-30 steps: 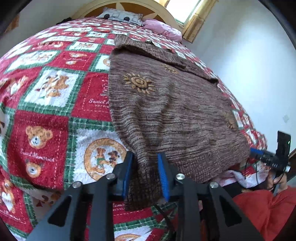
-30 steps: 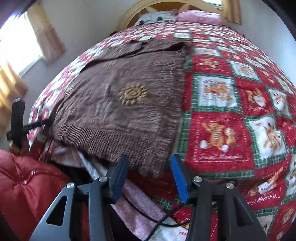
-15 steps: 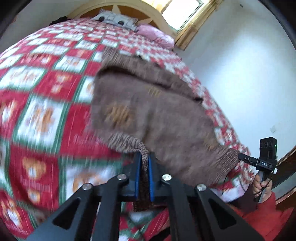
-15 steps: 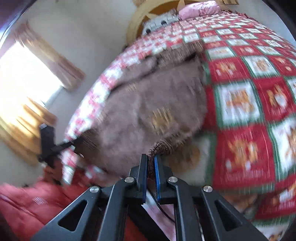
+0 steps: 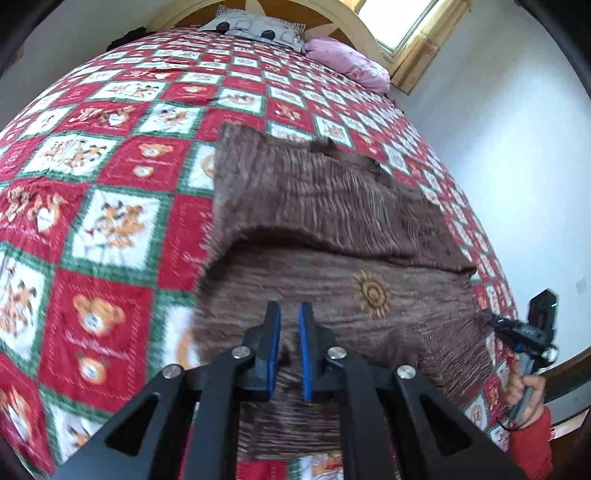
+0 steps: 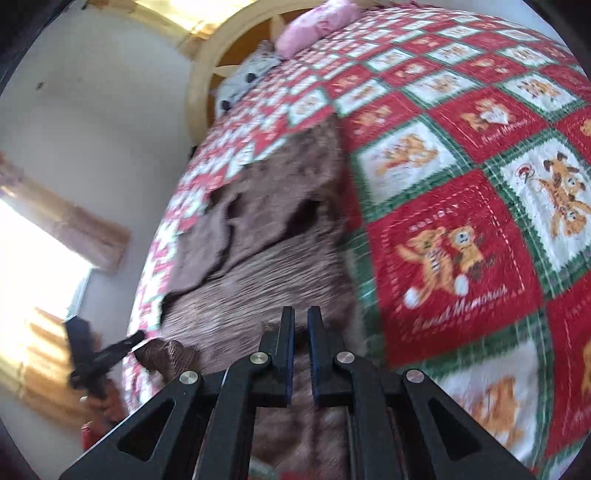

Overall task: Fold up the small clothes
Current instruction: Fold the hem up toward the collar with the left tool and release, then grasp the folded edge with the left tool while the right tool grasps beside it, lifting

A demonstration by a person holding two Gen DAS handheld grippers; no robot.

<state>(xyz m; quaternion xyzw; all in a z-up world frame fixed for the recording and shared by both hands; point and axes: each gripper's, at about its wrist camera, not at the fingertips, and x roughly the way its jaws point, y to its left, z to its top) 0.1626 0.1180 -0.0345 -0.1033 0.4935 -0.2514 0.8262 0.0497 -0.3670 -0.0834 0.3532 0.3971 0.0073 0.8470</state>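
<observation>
A brown knit sweater (image 5: 325, 199) lies on the red, green and white teddy-bear quilt (image 5: 110, 221). Its lower part is lifted and doubled over toward the collar, with a sun motif (image 5: 371, 293) showing on the raised layer. My left gripper (image 5: 290, 310) pinches the hem at the near left corner. Its jaws are opening slightly, with cloth still between the pads. My right gripper (image 6: 301, 314) is shut on the hem at the other corner of the sweater (image 6: 266, 251). Each wrist view shows the other gripper at the frame's edge with hem bunched at its tip.
A grey spotted pillow (image 5: 258, 29) and a pink pillow (image 5: 347, 61) lie against the wooden headboard (image 5: 332, 11). A white wall (image 5: 498, 147) runs along the bed's right side. A hand in a red sleeve (image 5: 532, 435) holds the right gripper.
Both grippers shut on the sweater's bottom hem, lifted it and carried it toward the headboard, folding the lower half over the upper. The right gripper rolled as it moved.
</observation>
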